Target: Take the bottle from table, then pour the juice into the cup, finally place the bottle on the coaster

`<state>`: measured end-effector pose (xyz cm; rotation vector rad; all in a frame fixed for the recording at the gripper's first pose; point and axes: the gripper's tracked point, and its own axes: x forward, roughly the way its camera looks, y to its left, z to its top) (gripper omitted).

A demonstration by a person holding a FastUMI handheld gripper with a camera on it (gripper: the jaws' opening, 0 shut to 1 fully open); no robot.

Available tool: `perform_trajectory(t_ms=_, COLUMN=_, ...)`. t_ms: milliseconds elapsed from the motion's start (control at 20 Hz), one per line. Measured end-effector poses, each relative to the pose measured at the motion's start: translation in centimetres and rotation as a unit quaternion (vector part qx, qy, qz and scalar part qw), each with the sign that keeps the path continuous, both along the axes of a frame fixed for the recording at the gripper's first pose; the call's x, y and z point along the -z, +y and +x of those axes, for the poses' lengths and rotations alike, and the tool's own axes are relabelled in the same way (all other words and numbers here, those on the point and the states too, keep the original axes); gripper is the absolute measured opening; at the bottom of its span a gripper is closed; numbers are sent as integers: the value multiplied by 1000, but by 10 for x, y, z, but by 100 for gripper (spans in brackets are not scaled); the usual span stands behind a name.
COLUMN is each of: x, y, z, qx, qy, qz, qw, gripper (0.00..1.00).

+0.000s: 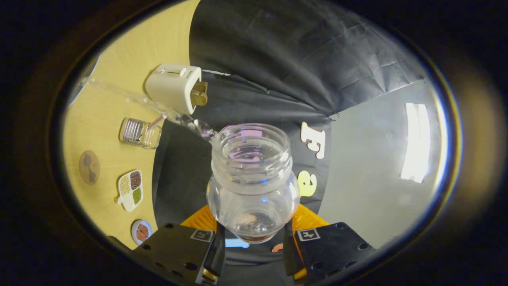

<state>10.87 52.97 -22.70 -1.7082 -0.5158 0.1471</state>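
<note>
Gripping the clear bottle (pixel 252 186) by its rounded lower body, the claw (pixel 251 246) has both fingers pressed against the glass, one on each side, so the bottle sits clamped between them with its wide threaded mouth pointing ahead and away. The whole view is rolled over, so the wooden surface (pixel 115 115) stands off to the left side of the bottle rather than below it. A thin clear stream of liquid (pixel 158 108) leaves the lip of the bottle and stretches out across that surface, passing just beside a white toaster (pixel 174 86) with a slice of bread (pixel 199 93) poking from its slot. Near the stream, a ribbed glass cup (pixel 139 133) stands on the surface with a striped straw (pixel 156 121) in it (whether the liquid lands inside it cannot be told from here). Beyond the cup along the surface lie a round brown coaster (pixel 89 167), then a small white divided dish (pixel 131 190) holding grains in separate compartments, then a little round plate (pixel 141 231) closest to the fingers. Only a little liquid shows pooled in the bottle's base
</note>
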Motion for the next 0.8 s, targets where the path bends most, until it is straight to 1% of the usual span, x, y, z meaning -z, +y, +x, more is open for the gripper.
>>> perform_trajectory(t_ms=550, x=-3, y=9, z=-4, qx=-23, qy=-19, qz=-29, qw=999, gripper=62)
perform_trajectory(t_ms=800, x=-13, y=21, z=-10, qx=-44, qy=-40, qz=-43, qw=997, gripper=62)
